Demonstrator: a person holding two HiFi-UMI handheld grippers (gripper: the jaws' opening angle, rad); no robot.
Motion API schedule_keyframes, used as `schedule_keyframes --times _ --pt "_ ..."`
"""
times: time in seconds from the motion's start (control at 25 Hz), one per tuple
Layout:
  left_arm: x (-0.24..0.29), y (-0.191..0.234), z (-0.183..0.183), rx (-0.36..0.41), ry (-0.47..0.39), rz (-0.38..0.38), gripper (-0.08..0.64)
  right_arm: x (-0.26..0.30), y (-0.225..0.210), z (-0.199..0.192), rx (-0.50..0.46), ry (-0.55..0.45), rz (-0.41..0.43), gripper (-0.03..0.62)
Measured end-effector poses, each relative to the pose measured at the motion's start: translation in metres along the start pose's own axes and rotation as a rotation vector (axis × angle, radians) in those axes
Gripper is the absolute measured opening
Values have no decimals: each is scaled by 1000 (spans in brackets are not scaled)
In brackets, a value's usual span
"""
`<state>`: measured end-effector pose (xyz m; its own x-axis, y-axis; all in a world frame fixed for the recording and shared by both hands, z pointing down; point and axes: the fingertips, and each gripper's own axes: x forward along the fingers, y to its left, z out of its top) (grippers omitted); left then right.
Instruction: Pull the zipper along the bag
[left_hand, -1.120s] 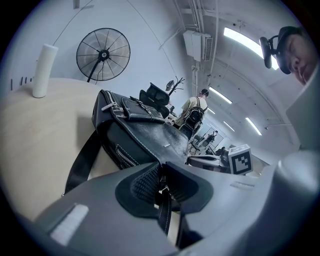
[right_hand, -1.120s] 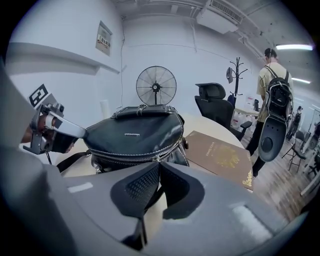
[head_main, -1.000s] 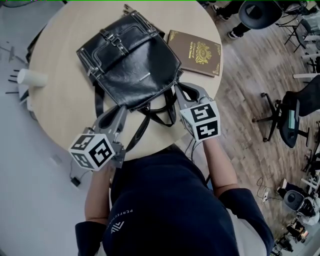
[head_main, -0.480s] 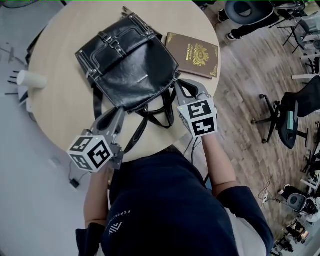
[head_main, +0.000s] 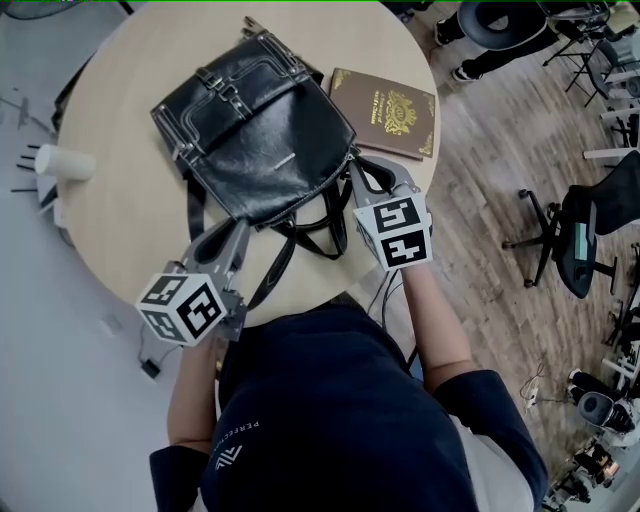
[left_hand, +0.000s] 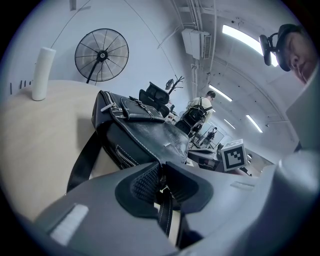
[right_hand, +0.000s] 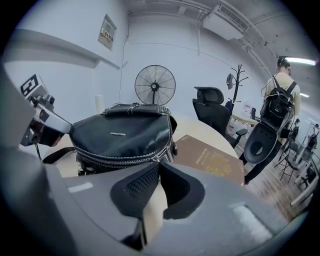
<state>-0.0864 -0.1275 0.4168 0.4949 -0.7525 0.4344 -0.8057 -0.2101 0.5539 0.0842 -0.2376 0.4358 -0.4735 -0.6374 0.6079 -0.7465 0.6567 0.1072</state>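
A black leather bag (head_main: 260, 140) lies on the round wooden table (head_main: 120, 220). My left gripper (head_main: 236, 224) is at the bag's near corner. In the left gripper view the left gripper (left_hand: 161, 171) is shut on a stitched black strap (left_hand: 164, 215) of the bag (left_hand: 145, 132). My right gripper (head_main: 356, 172) is at the bag's right corner. In the right gripper view the right gripper (right_hand: 159, 164) has its tips pinched together at the metal zipper pull (right_hand: 163, 156), at the end of the zipper (right_hand: 120, 161) that runs along the side of the bag (right_hand: 122, 132).
A brown hardcover book (head_main: 388, 108) lies right of the bag, close to my right gripper. A white cup (head_main: 65, 158) stands near the table's left edge. Office chairs (head_main: 580, 240) stand on the wood floor to the right. The table's near edge is just under both grippers.
My right gripper has edged slightly left toward the bag's corner. The left gripper and the bag have stayed as they were.
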Motion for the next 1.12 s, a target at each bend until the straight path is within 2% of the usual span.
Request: schedule_keyframes --times 0.4,0.8,1.12 --pt "4 -2 -1 81 44 -23 81 2 -2 -2 46 -27 -10 28" --pt "1 -4 -4 192 93 -7 100 -9 -8 -13 105 -16 -80 71" --pt "-6 -1 0 210 74 -10 77 -35 -13 -28 175 -25 -134 63"
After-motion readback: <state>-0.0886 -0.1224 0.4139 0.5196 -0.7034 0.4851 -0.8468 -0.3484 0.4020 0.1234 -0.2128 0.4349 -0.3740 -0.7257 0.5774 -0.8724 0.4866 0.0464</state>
